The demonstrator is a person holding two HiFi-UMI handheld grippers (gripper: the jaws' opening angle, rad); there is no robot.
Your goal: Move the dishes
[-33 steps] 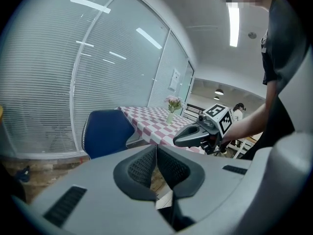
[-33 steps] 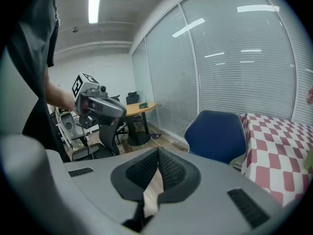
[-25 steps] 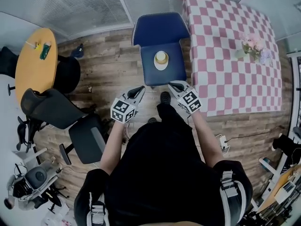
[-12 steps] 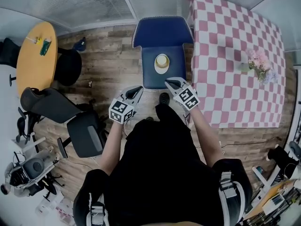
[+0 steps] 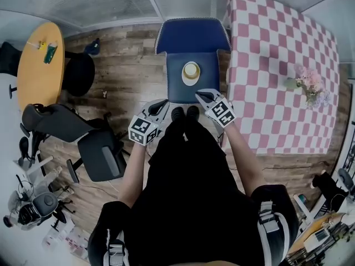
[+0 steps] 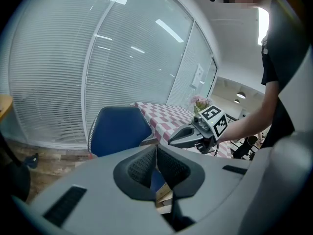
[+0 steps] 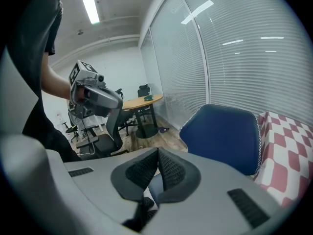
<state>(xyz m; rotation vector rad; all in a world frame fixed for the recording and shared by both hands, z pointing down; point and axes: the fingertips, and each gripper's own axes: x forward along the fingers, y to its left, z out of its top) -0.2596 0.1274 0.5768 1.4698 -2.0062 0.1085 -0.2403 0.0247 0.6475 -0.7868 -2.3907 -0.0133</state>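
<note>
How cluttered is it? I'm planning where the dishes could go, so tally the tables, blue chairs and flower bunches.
Tables: 2, round yellow table and checked-cloth table
Blue chair: 1
Flower bunch: 1
Total: 4

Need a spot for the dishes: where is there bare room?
The checked table is bare from its chair-side edge across to the flowers near its right edge in the head view. The chair seat is crowded: the dishes sit in its middle.
</note>
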